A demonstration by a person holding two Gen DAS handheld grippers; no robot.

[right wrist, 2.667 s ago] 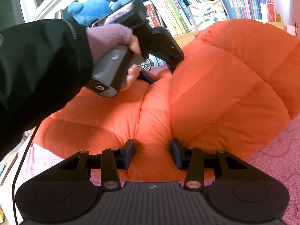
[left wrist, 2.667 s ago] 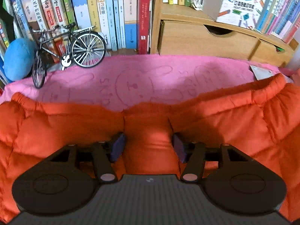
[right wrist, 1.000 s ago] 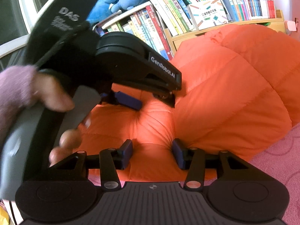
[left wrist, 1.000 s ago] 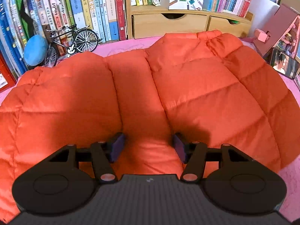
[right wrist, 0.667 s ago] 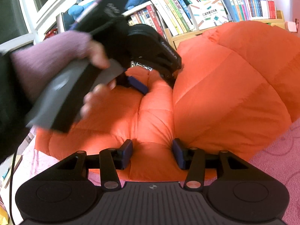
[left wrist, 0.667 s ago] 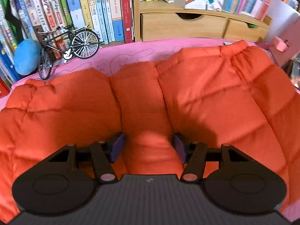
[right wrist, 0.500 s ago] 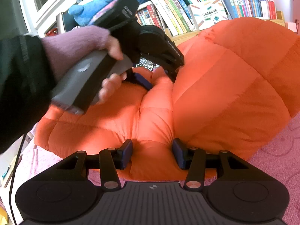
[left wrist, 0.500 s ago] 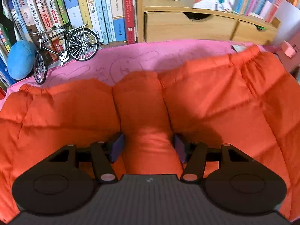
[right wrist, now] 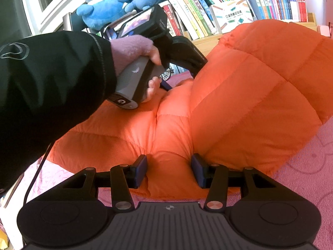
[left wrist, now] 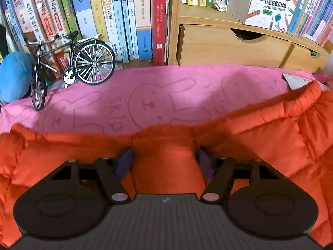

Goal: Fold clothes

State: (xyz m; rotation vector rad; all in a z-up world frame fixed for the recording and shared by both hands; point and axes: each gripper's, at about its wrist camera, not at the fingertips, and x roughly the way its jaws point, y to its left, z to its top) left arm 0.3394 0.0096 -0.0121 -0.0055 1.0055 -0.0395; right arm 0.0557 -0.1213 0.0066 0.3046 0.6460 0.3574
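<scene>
An orange quilted puffer garment (left wrist: pixel 270 137) lies bunched on a pink blanket (left wrist: pixel 145 91) printed with rabbits. My left gripper (left wrist: pixel 164 160) is shut on a thick fold at the garment's far edge, with padding bulging between the blue pads. In the right wrist view the same garment (right wrist: pixel 249 95) swells up on the right. My right gripper (right wrist: pixel 168 170) is shut on a fold at its near edge, low over the blanket (right wrist: pixel 308 166). Beyond it, a hand in a pink cuff and black sleeve (right wrist: pixel 41 87) holds the left gripper (right wrist: pixel 181 79), its fingers sunk in the fabric.
A model bicycle (left wrist: pixel 70 68) stands at the blanket's far left beside a blue plush (left wrist: pixel 12 77). Behind run a row of books (left wrist: pixel 116 16) and a wooden drawer unit (left wrist: pixel 229 45). A white card (left wrist: pixel 294 81) lies far right. Blue plush toys (right wrist: pixel 116 2) sit above the books.
My left gripper has carried its fold forward and down toward the bookshelf, so more pink blanket shows beyond the garment. The right gripper has kept its hold and place.
</scene>
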